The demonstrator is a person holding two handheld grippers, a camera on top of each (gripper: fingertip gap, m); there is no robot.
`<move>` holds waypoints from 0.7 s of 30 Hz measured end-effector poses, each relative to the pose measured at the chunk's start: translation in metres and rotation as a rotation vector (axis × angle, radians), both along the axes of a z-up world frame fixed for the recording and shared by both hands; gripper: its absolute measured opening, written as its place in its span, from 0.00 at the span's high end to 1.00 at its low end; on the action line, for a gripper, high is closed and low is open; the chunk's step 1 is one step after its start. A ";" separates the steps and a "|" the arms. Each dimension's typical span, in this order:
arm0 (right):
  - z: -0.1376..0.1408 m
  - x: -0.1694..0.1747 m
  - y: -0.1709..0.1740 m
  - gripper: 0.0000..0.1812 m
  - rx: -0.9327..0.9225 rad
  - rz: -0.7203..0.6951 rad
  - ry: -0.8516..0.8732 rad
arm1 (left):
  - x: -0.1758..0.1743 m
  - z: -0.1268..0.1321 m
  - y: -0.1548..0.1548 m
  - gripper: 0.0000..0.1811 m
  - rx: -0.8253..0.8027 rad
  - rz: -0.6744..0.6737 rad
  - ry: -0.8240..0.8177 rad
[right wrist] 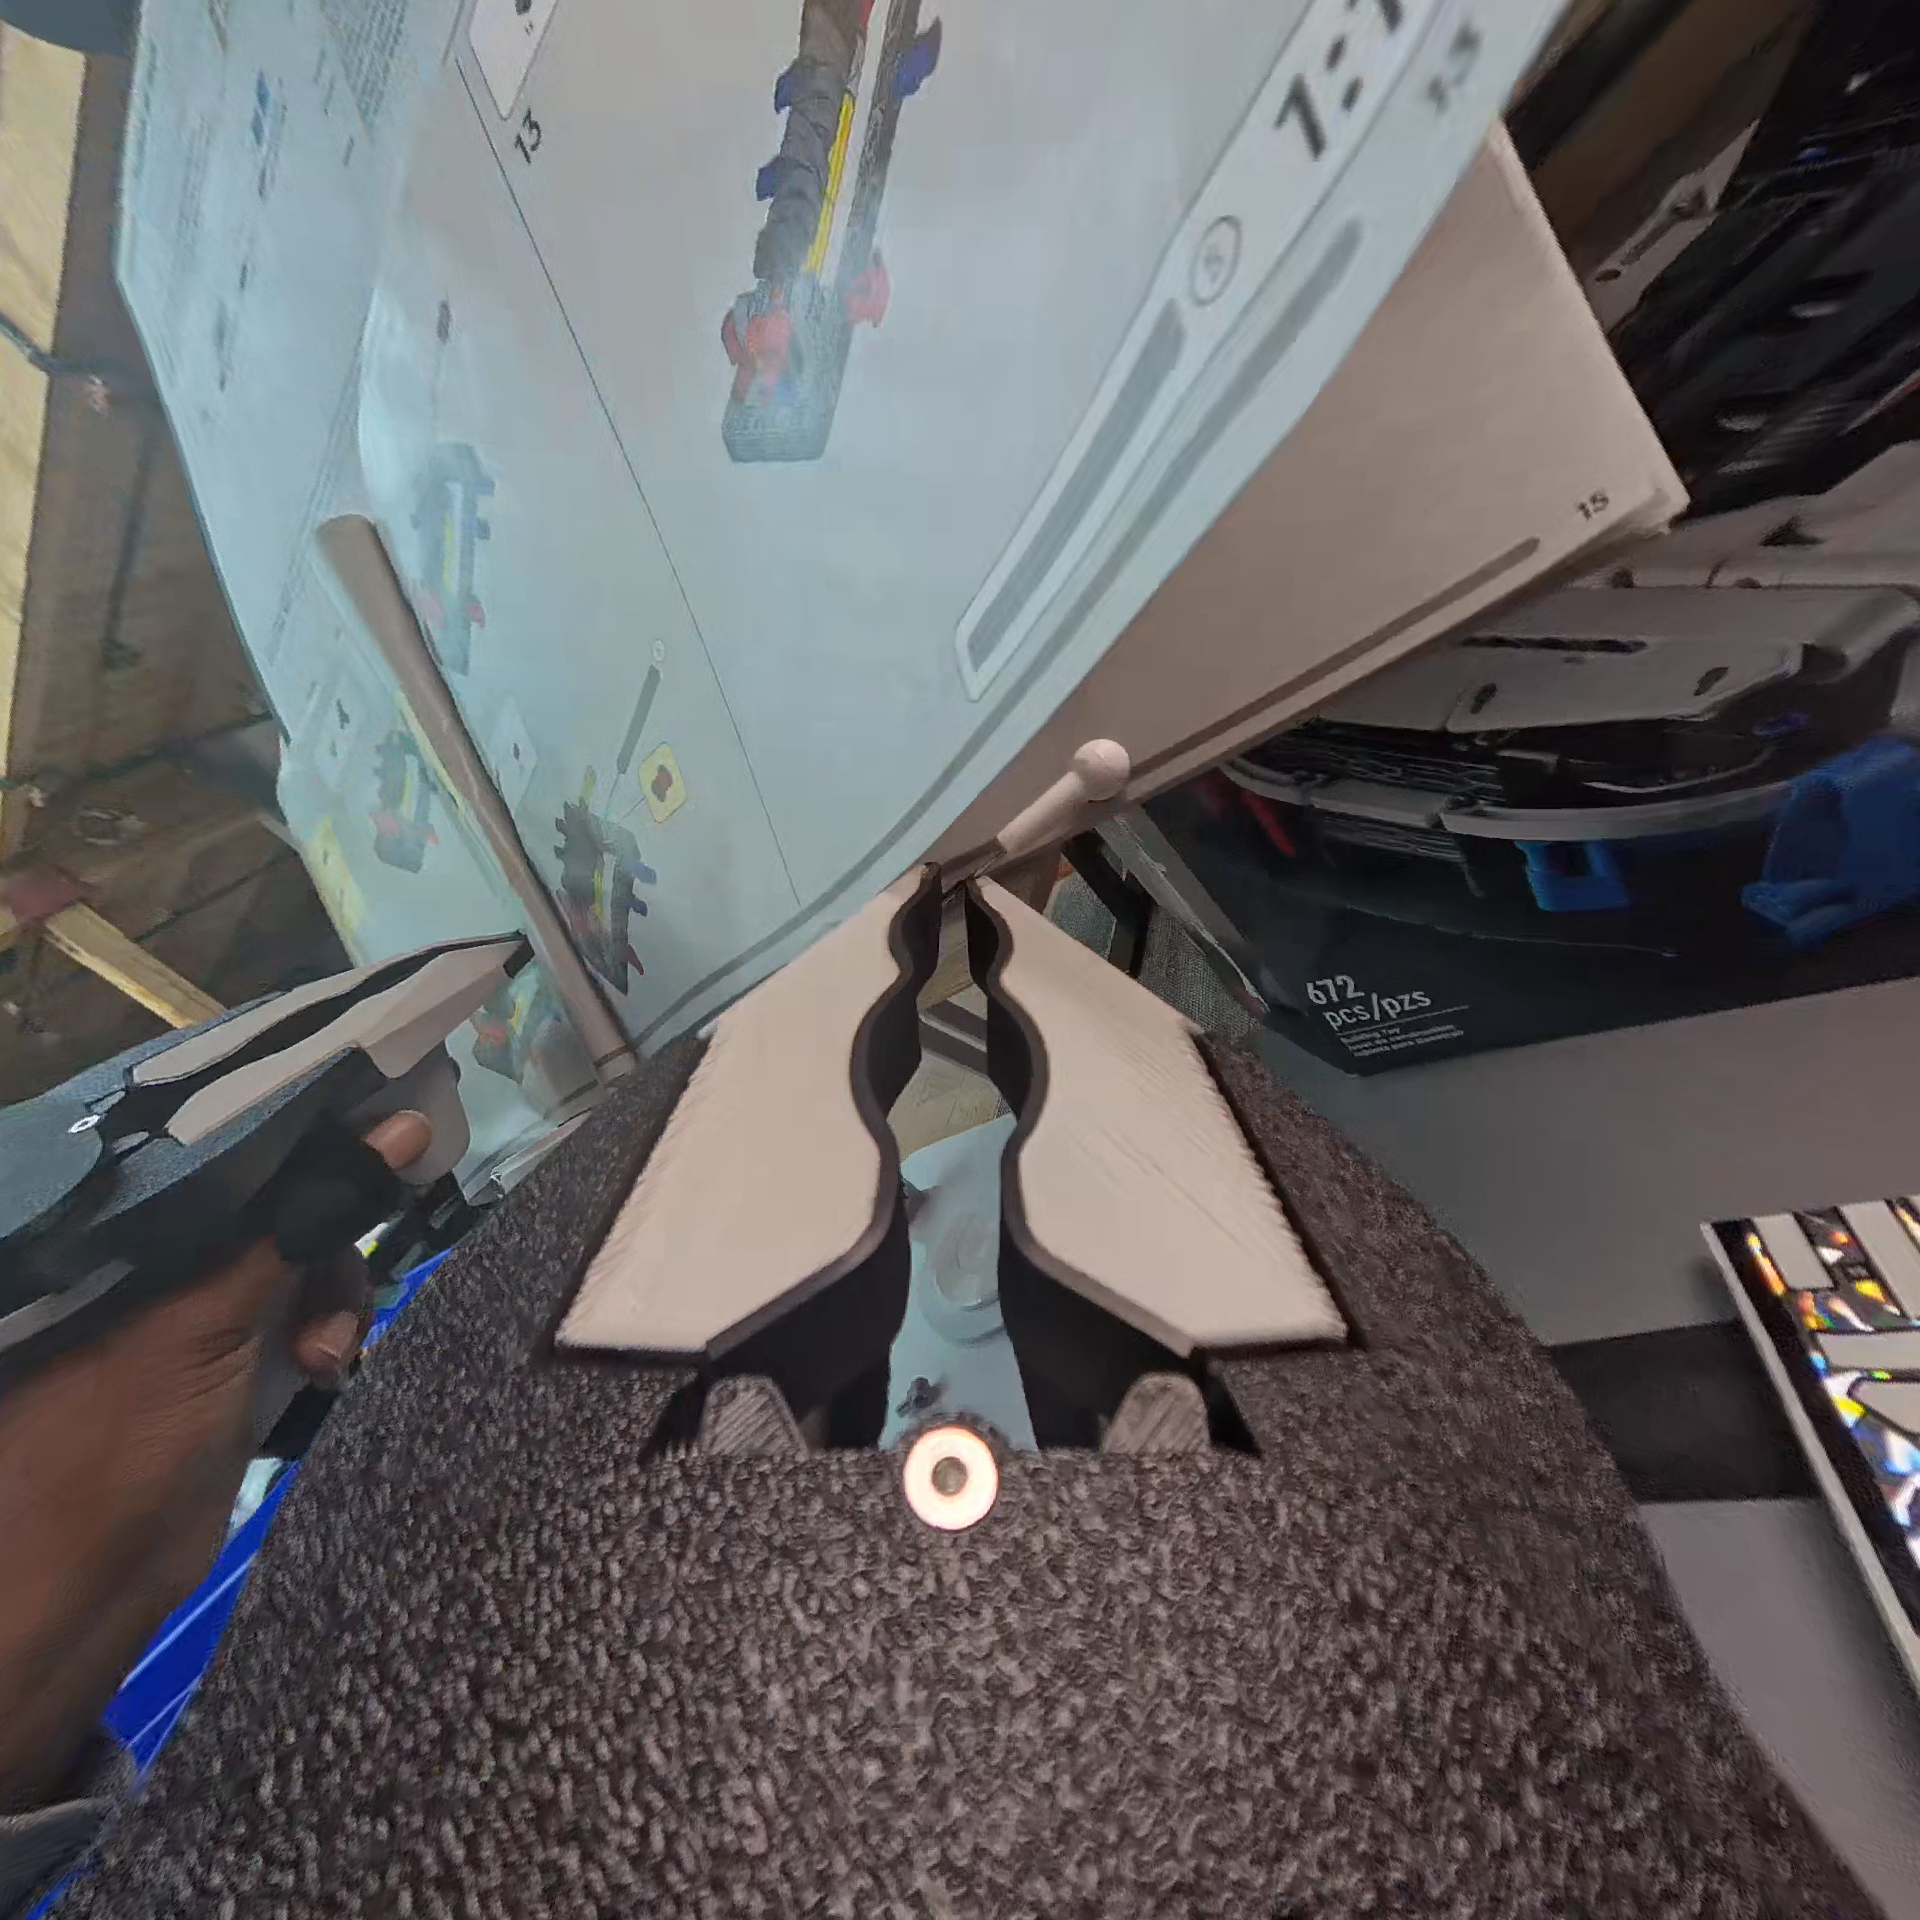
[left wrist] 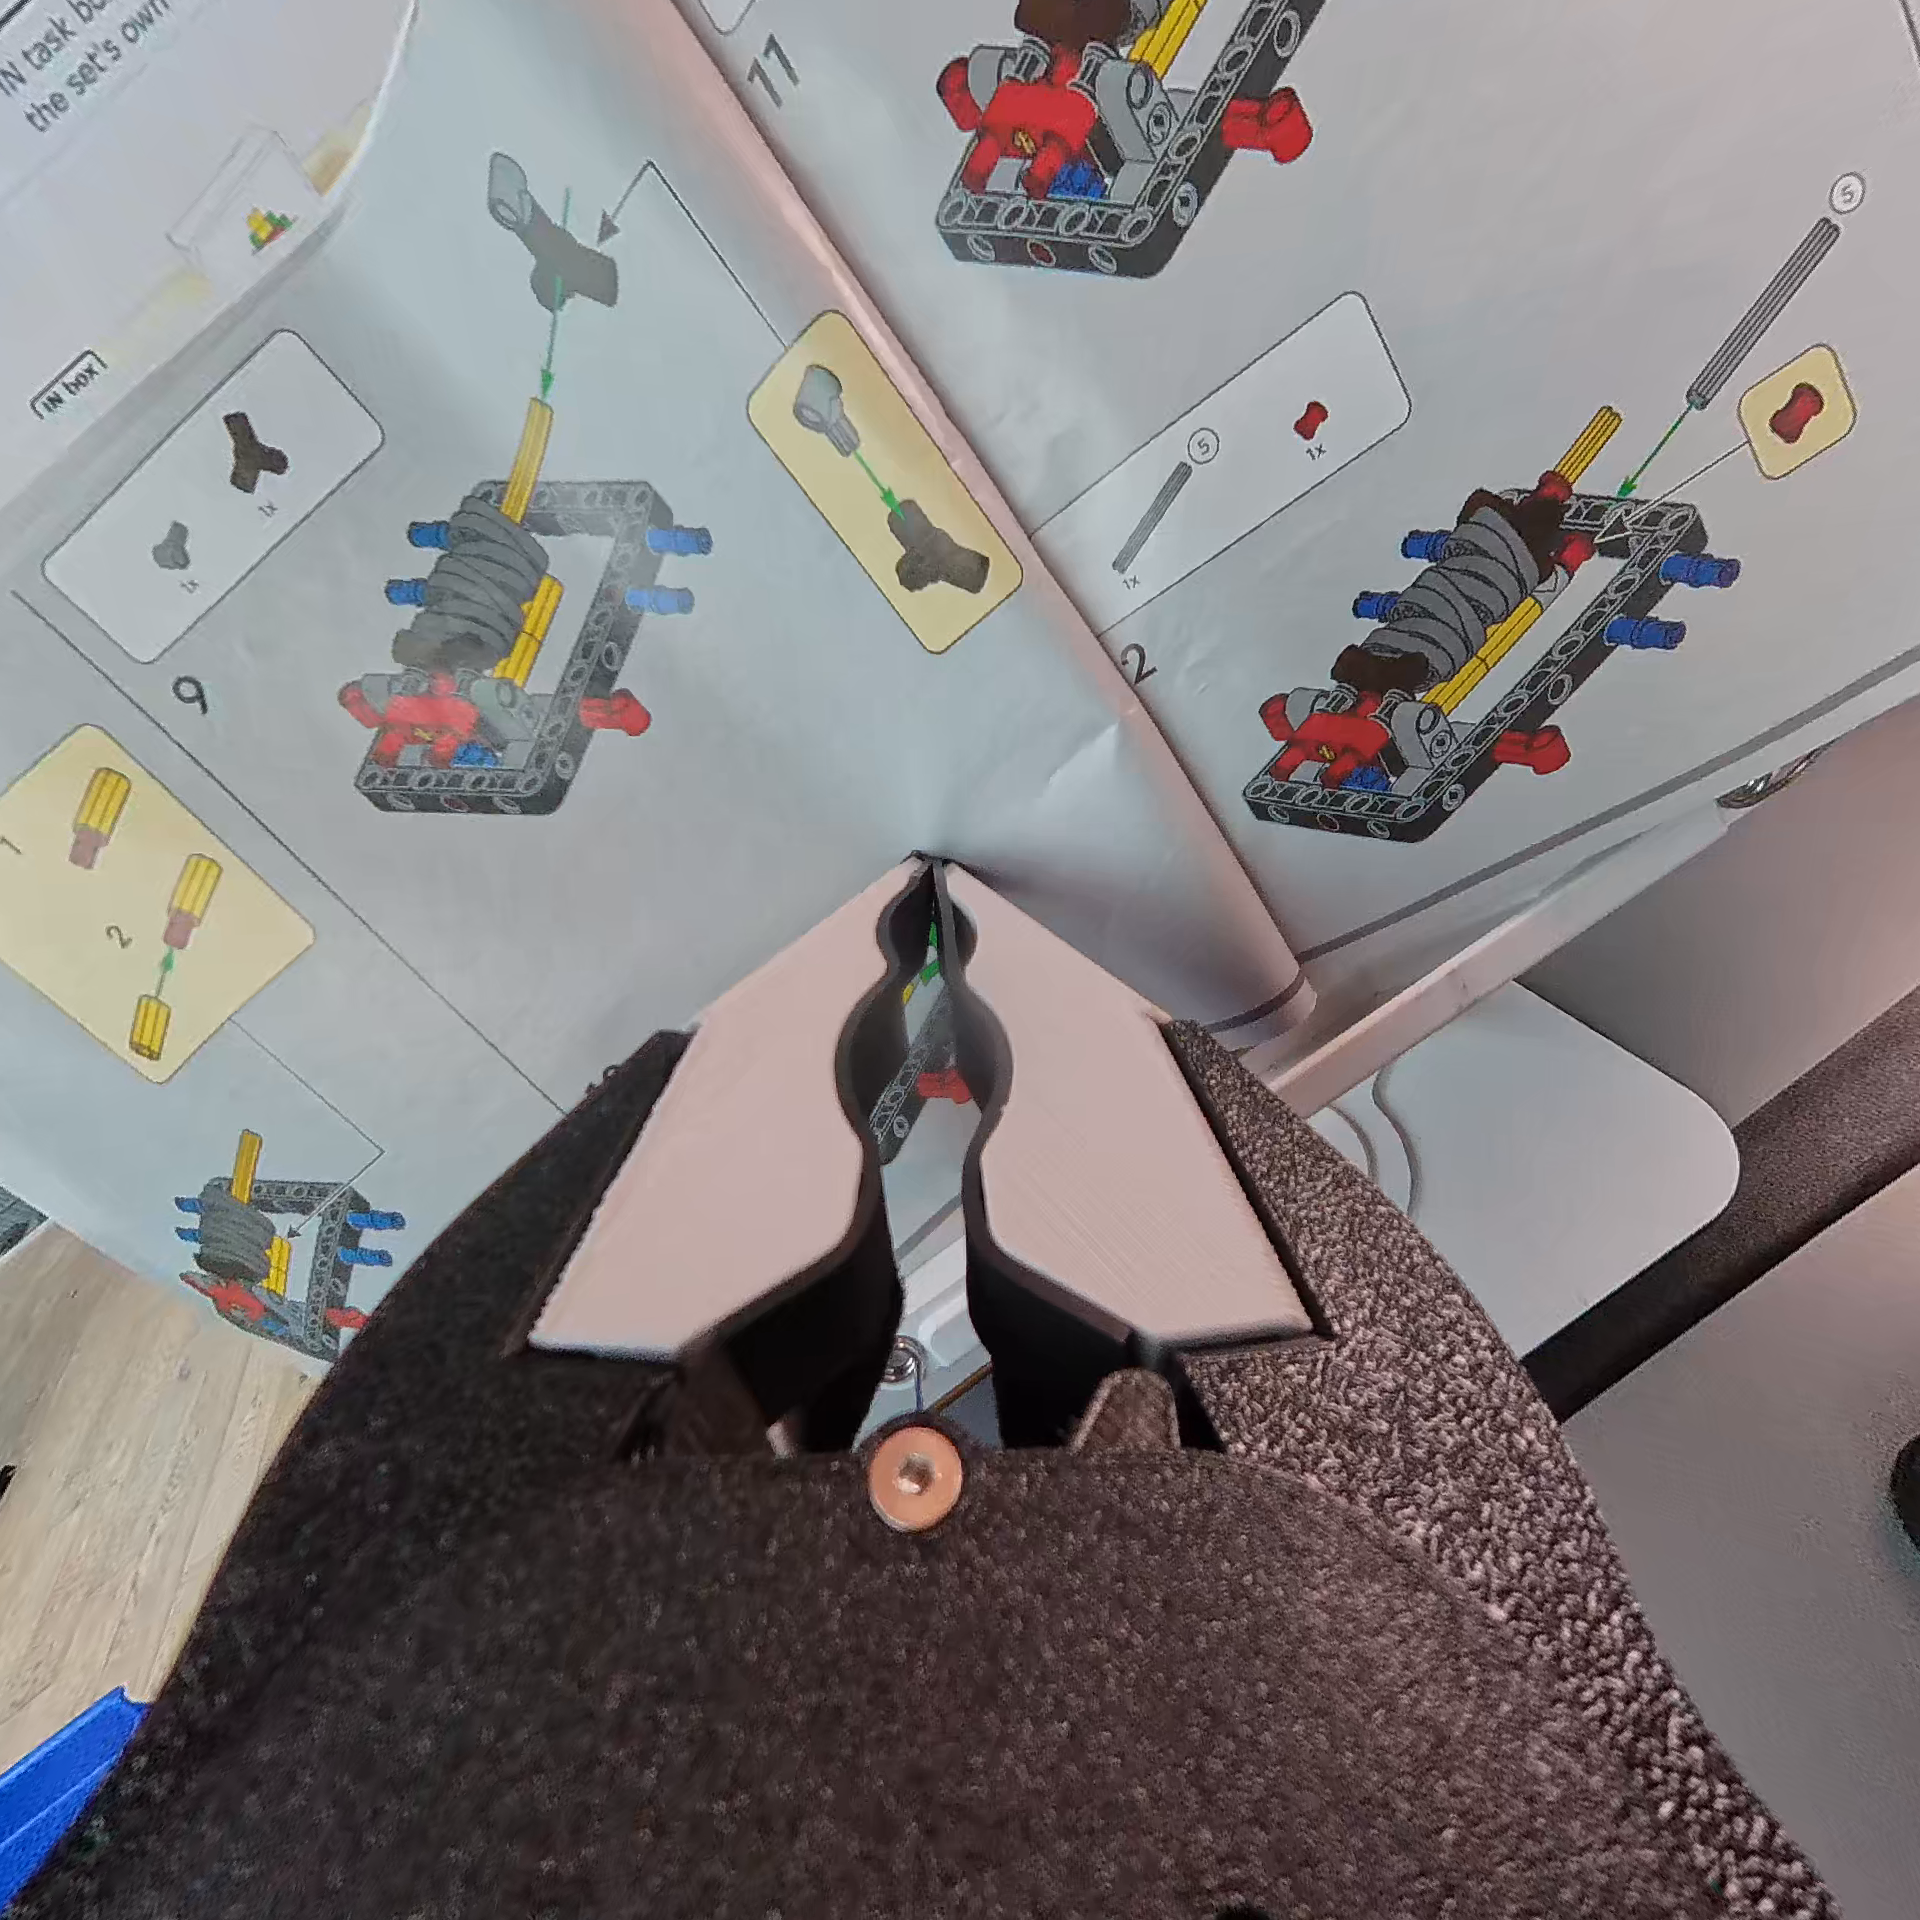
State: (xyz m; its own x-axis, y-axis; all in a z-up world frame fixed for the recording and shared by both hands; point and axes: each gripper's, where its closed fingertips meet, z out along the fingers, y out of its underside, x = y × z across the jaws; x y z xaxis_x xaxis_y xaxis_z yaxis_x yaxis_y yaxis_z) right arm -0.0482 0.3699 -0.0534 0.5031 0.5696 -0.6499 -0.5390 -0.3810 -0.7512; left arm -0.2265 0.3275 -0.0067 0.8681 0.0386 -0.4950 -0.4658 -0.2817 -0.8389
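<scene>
Between both tools, a pale-blue printed instruction booklet (left wrist: 831, 675) hangs pinched: left tool (left wrist: 928, 864) and right tool (right wrist: 948, 878) each clamp a page edge; only the right wrist view shows the black cardboard box (right wrist: 1455, 966).

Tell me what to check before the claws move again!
1. Left claw pinching a page of the pale blue paper building-instruction booklet: ok.
2. Right claw shut on the page edge: ok.
3. Page creased at the left claw's tips: not ok.
4. Round-tipped beige peg just past the right claw's tips, touching or not: cannot tell.
5. Black cardboard toy box away from both claws: ok.
</scene>
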 end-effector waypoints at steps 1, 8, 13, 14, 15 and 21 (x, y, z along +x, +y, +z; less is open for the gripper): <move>-0.005 0.001 -0.002 0.98 -0.025 -0.007 0.019 | 0.000 -0.001 -0.001 0.99 -0.002 0.002 0.001; -0.012 0.004 -0.015 0.98 -0.084 -0.039 0.180 | -0.001 -0.010 -0.005 1.00 0.007 0.013 0.011; 0.029 -0.012 -0.025 0.99 0.280 -0.071 -0.122 | -0.005 -0.016 -0.006 1.00 -0.019 0.025 -0.011; 0.037 -0.020 -0.028 0.99 0.359 -0.061 -0.210 | -0.006 -0.018 -0.006 1.00 -0.023 0.027 -0.017; 0.043 -0.030 -0.030 0.99 0.423 -0.049 -0.298 | -0.007 -0.020 -0.006 1.00 -0.025 0.028 -0.017; 0.049 -0.047 -0.029 0.99 0.587 0.016 -0.609 | -0.009 -0.023 -0.011 1.00 -0.006 -0.013 -0.085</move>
